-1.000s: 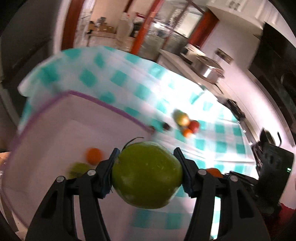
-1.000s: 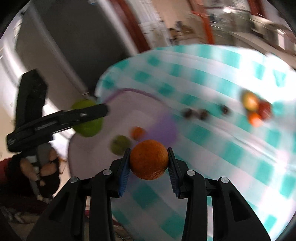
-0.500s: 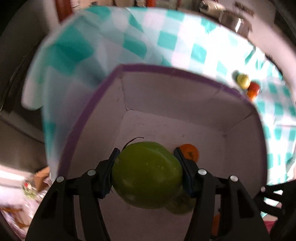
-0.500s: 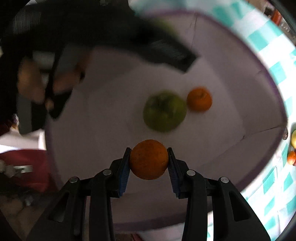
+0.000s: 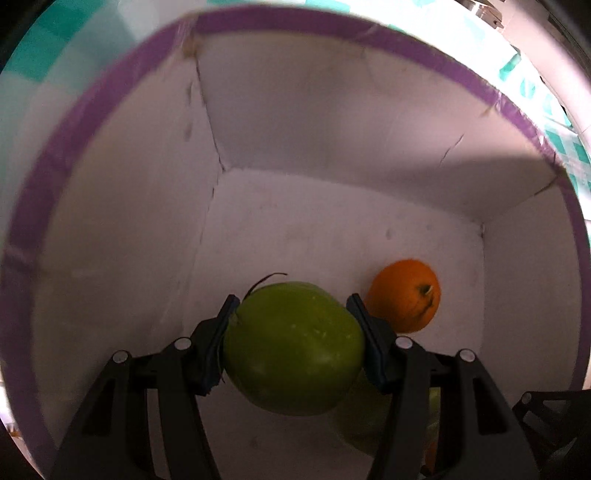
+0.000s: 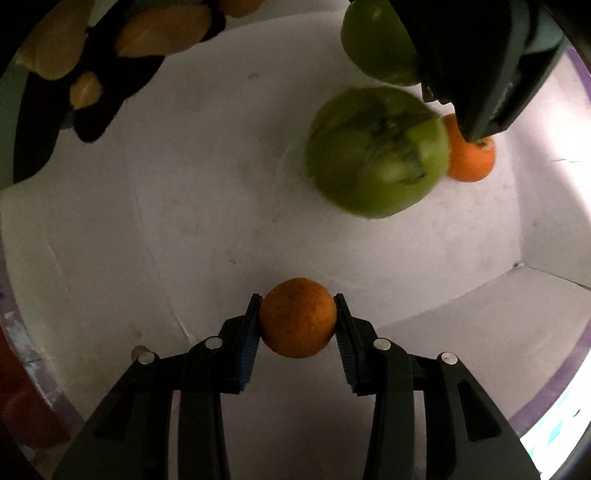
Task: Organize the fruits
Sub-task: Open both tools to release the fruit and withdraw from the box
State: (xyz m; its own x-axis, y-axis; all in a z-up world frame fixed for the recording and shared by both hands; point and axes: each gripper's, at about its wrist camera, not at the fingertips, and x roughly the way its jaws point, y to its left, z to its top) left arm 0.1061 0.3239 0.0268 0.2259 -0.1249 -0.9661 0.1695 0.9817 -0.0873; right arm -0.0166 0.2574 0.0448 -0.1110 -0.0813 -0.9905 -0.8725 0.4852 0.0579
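Note:
My left gripper (image 5: 293, 339) is shut on a green apple (image 5: 293, 349) and holds it low inside a white box with a purple rim (image 5: 280, 22). An orange (image 5: 404, 301) lies on the box floor just right of it, and a second green apple (image 5: 369, 417) is partly hidden under the held one. My right gripper (image 6: 297, 319) is shut on an orange (image 6: 297, 317), also inside the box (image 6: 184, 221). In the right wrist view the resting green apple (image 6: 376, 153) and orange (image 6: 471, 158) lie ahead, with the left gripper's apple (image 6: 376, 40) above them.
A teal and white checked tablecloth (image 5: 554, 107) shows beyond the box's far rim. The person's hand (image 6: 92, 48) on the left gripper fills the top left of the right wrist view. The box walls (image 5: 122, 206) stand close around both grippers.
Both grippers have moved from above the table down into the box, each keeping hold of its fruit. The box floor and the fruit lying on it are now much closer.

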